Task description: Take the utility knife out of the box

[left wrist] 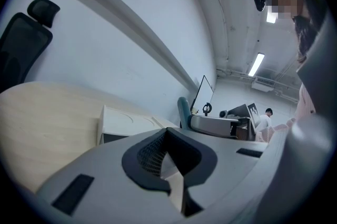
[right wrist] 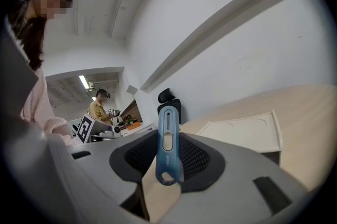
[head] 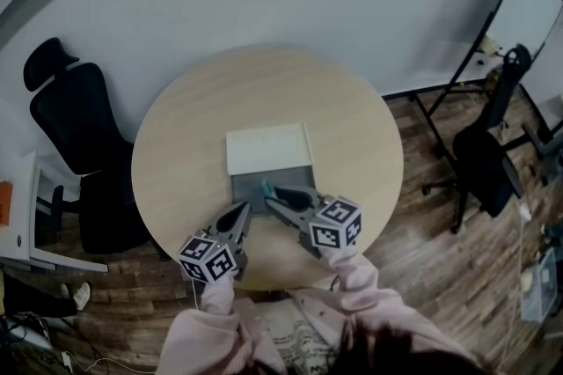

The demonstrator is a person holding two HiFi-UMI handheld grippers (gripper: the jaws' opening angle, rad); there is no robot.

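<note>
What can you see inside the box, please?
Only bare grey floor shows in the box; the right gripper, clamping the utility knife, covers its near part.

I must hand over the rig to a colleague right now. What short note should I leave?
Left gripper: jaws together, empty, by the near left corner of the box.
Right gripper: shut on the blue utility knife, which stands upright between its pads, above the open box.
Done: knife gripped and lifted.
Left: carry it clear of the box, then probably lay it on the table.
</note>
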